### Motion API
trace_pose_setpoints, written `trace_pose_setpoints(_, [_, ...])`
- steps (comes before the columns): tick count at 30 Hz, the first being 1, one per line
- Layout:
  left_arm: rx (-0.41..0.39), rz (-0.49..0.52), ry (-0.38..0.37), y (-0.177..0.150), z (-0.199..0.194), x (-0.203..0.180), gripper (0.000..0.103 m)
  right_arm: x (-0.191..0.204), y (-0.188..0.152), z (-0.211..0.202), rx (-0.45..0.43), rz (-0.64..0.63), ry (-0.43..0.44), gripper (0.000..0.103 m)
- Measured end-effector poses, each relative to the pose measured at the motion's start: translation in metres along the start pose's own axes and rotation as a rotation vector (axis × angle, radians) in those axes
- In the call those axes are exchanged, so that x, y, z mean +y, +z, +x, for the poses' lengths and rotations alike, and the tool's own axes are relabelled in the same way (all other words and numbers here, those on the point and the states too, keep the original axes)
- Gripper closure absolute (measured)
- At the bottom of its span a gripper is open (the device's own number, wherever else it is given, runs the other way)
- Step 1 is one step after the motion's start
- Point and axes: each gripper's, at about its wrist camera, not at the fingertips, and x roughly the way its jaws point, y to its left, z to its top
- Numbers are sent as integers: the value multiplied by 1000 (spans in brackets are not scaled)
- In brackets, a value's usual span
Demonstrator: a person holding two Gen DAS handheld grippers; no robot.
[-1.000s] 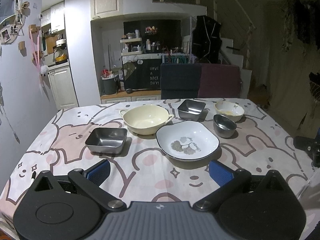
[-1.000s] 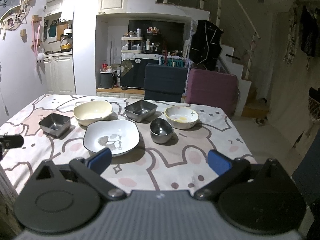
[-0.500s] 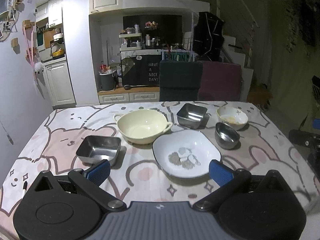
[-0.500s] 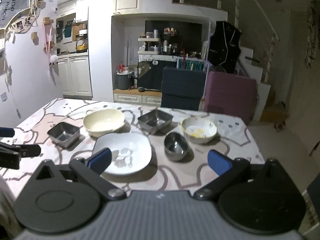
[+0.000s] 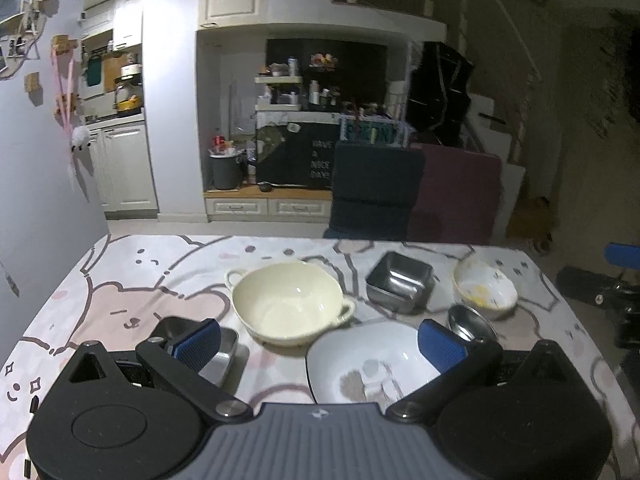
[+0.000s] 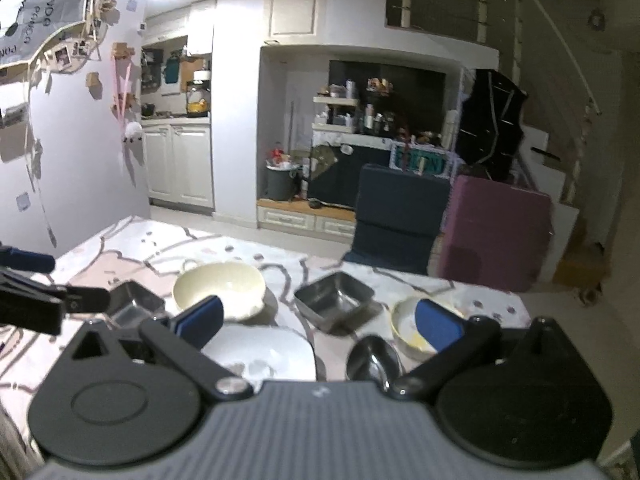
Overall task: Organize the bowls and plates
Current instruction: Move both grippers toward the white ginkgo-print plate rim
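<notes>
A: Why is everything laid out singly on the table [image 5: 120,280]?

B: My guess is nothing is sorted yet. No dish sits inside another, so each rim can be reached.

A: Start with the biggest.

B: The white plate [image 5: 368,364] lies nearest, between the left gripper's [image 5: 320,344] spread fingers in that view but below them, not touched. Just behind it is the cream bowl [image 5: 288,304] with two small handles, upright and empty.

A: Then the metal ones?

B: A square tin [image 5: 400,280] sits behind the plate, and a second tin [image 5: 224,344] sits at the left, partly hidden by a blue pad. They look alike, so I judge they will nest.

A: And the small pieces?

B: A white bowl [image 5: 484,288] with yellow residue is at the far right, with a small steel bowl [image 5: 470,324] just in front of it.

A: The right gripper [image 6: 318,324]?

B: Also gaping and empty, hanging above the near edge over the plate and steel bowl. Both seem poised to pick, since wide jaws suit thin rims.
</notes>
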Motion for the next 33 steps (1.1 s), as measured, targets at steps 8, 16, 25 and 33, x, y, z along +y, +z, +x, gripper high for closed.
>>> trace_pose_setpoints(8, [28, -58, 31, 24, 47, 3, 0, -5, 13, 28, -50, 59, 23, 0])
trace_pose_setpoints(16, [178, -139, 20, 6, 117, 12, 0, -14, -7, 74, 57, 78, 10, 0])
trace_pose_setpoints(25, [340, -168, 6, -29, 173, 17, 0, -12, -67, 124, 239, 36, 62, 0])
trace_pose_setpoints(33, [445, -203, -30, -52, 201, 22, 0, -33, -91, 150, 421, 145, 169, 19])
